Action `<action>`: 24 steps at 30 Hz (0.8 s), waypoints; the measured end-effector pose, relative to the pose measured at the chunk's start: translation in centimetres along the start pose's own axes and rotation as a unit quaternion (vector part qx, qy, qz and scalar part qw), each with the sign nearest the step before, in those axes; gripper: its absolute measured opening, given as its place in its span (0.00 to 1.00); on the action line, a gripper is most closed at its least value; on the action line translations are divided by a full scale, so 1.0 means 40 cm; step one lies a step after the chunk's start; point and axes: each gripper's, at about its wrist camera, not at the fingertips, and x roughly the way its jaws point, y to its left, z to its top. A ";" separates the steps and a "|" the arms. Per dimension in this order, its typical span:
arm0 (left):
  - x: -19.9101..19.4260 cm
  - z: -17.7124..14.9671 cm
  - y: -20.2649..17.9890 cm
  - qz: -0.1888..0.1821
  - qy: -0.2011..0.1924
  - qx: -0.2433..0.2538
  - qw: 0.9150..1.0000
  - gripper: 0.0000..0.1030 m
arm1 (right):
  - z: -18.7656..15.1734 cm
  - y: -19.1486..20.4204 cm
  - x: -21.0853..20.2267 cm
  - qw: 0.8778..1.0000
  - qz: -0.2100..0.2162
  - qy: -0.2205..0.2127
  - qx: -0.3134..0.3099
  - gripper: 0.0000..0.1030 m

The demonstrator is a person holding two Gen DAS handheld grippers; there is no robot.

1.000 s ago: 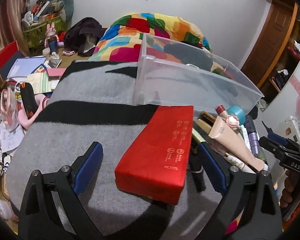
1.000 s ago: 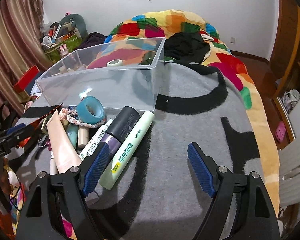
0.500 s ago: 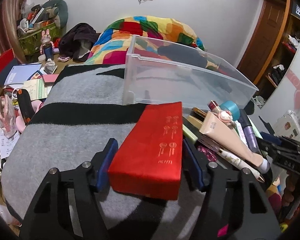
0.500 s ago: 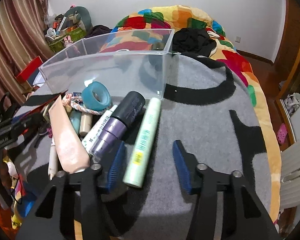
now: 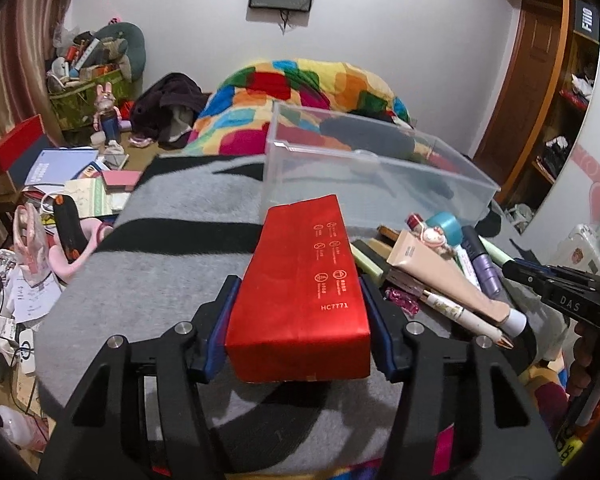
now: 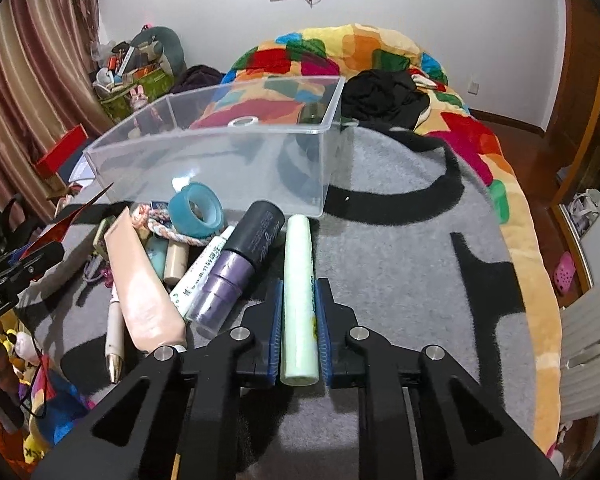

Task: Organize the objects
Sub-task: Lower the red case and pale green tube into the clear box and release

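My left gripper [image 5: 300, 312] is shut on a long red box [image 5: 304, 280], its far end pointing at the clear plastic bin [image 5: 372, 184]. My right gripper [image 6: 299, 320] is shut on a pale green tube [image 6: 299, 296] that lies on the grey blanket. Beside it lie a purple bottle with a black cap [image 6: 240, 264], a beige tube [image 6: 140, 288], a white tube [image 6: 202, 268] and a teal tape roll [image 6: 196, 210]. The bin [image 6: 220, 160] stands just behind the pile and holds a small tape roll [image 6: 242, 121].
A grey and black blanket [image 6: 400, 280] covers the surface. A colourful quilt [image 6: 340, 60] and dark clothes [image 6: 384, 92] lie behind the bin. Books, papers and toys [image 5: 60, 184] clutter the left side. A pen [image 5: 464, 316] lies by the beige tube.
Both grippers moved forward and closed: the left one onto the red box, the right one onto the pale green tube. The red box's far end has lifted slightly.
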 end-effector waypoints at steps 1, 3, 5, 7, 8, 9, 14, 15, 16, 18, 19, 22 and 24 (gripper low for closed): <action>-0.009 0.001 0.002 0.002 -0.006 -0.003 1.000 0.56 | 0.002 -0.001 -0.005 1.000 0.001 -0.003 0.002 0.14; -0.029 0.003 0.005 0.005 -0.017 -0.007 1.000 0.56 | 0.006 -0.005 -0.019 1.000 0.001 -0.011 0.005 0.14; -0.042 0.008 0.003 0.005 -0.021 -0.003 1.000 0.56 | 0.009 -0.008 -0.029 1.000 0.000 -0.017 0.008 0.14; -0.052 0.016 -0.008 0.011 -0.023 0.011 1.000 0.56 | 0.015 -0.012 -0.042 1.000 0.000 -0.025 0.010 0.14; -0.055 0.021 -0.015 0.013 -0.021 0.021 0.999 0.56 | 0.018 -0.012 -0.048 1.000 0.000 -0.028 0.011 0.14; -0.058 0.027 -0.024 0.016 -0.018 0.035 0.999 0.56 | 0.022 -0.013 -0.051 0.999 0.000 -0.031 0.010 0.14; -0.079 0.068 -0.063 0.021 -0.012 0.095 0.995 0.56 | 0.029 -0.008 -0.067 0.999 0.004 -0.040 0.004 0.14; -0.085 0.082 -0.070 0.019 -0.015 0.102 0.994 0.56 | 0.032 -0.007 -0.070 0.999 0.007 -0.042 0.005 0.14; -0.089 0.098 -0.075 0.013 -0.017 0.106 0.994 0.56 | 0.036 -0.006 -0.074 0.999 0.011 -0.043 0.005 0.14; -0.089 0.122 -0.078 0.003 -0.017 0.103 0.995 0.56 | 0.052 -0.003 -0.084 0.999 0.014 -0.052 0.004 0.14; -0.086 0.133 -0.079 -0.002 -0.018 0.101 0.995 0.56 | 0.062 -0.001 -0.093 0.998 0.013 -0.059 0.003 0.14; -0.071 0.160 -0.077 -0.008 -0.022 0.090 0.996 0.56 | 0.097 0.001 -0.123 0.996 0.019 -0.084 0.002 0.14; -0.050 0.179 -0.069 -0.009 -0.020 0.078 0.997 0.56 | 0.126 0.002 -0.137 0.995 0.025 -0.098 0.000 0.14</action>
